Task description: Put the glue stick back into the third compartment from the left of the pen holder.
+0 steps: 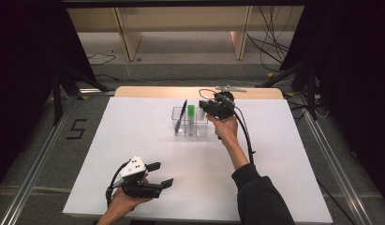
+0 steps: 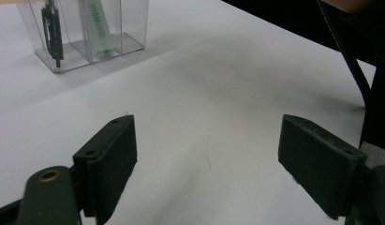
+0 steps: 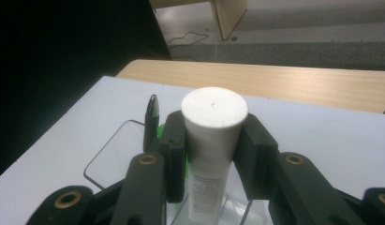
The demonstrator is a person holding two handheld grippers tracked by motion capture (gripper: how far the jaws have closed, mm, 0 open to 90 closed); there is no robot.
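Observation:
A clear three-compartment organizer (image 1: 190, 129) stands at the middle back of the white table. A black pen (image 1: 181, 115) leans in its left compartment, and a green tube (image 1: 191, 112) stands in the middle one. My right gripper (image 1: 210, 107) hovers over the right compartment. In the right gripper view, my right gripper (image 3: 213, 140) is shut on a white tube (image 3: 212, 117) with a round flat cap. The tube is upright, and its lower end reaches down into the organizer (image 3: 103, 150). My left gripper (image 1: 161, 174) lies near the front left edge, open, with nothing between its fingers (image 2: 108, 159).
Bare white table top (image 1: 148, 140) stretches between the two hands. A wooden edge (image 1: 195, 92) runs behind it. The right gripper's cable (image 1: 246, 136) hangs beside the forearm. Dark stands and cables sit on the floor at both sides.

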